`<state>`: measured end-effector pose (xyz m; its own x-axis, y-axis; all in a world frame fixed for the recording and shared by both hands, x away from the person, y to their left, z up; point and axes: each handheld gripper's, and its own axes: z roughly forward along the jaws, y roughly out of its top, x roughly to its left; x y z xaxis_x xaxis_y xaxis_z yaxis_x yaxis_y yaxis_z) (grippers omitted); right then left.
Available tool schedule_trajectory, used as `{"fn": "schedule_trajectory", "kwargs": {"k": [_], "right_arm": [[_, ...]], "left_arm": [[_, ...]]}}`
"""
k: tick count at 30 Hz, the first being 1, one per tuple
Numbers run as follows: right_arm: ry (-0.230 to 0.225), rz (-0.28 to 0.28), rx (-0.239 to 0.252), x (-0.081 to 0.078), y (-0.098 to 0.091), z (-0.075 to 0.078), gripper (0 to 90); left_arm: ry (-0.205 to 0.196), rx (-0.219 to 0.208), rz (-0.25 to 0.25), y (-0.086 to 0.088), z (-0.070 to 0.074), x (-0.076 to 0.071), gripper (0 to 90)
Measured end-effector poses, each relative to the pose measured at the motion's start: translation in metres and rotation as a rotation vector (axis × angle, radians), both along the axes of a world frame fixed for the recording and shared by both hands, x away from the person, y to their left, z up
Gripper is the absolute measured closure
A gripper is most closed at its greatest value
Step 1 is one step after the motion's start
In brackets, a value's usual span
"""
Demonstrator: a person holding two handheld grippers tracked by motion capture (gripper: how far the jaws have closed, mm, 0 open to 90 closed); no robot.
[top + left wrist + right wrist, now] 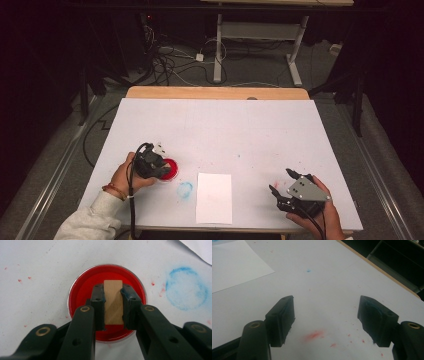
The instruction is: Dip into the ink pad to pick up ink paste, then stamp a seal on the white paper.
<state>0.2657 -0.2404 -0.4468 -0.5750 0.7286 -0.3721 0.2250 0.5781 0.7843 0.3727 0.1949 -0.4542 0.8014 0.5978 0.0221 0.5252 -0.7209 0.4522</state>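
Hand-held gripper (113,293), left, clamps wooden block (113,302) above red dish (82,292).

Left tool (113,293) clamped shut, pointing down; right tool (325,315) spread wide, resting low

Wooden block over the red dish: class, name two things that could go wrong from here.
1. The left hand-held gripper holds the wooden block over the dish of red paint; pressing off-centre could tip the shallow dish and spill.
2. Carrying the wet block to the white sheet may drip, adding to the red specks already on the table cover.
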Motion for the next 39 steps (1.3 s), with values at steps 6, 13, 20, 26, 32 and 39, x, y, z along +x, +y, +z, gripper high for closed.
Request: {"fn": "schedule_trajectory", "kwargs": {"k": [6,13,20,26,32,39], "right_arm": [[0.007,0.002,-0.002,0.004,-0.001,-0.001,30.1],[0.006,0.003,-0.002,0.003,0.000,-0.001,30.1],[0.006,0.015,-0.001,0.005,0.003,-0.001,30.1],[0.008,0.016,0.001,0.008,0.004,-0.001,30.0],[0.005,0.020,0.001,0.005,0.003,-0.001,30.1],[-0.007,0.004,0.004,0.000,-0.001,0.001,30.1]], "left_arm": [[0.000,-0.005,-0.003,0.001,0.000,0.000,73.1],[-0.027,-0.013,0.014,0.001,-0.002,-0.004,73.1],[-0.047,-0.051,0.048,0.004,-0.004,-0.008,73.1],[-0.058,-0.056,0.054,0.005,-0.003,-0.010,73.1],[-0.083,-0.057,0.057,0.007,0.004,-0.012,73.1],[-0.125,-0.097,0.060,0.011,0.018,-0.017,73.1]]}}
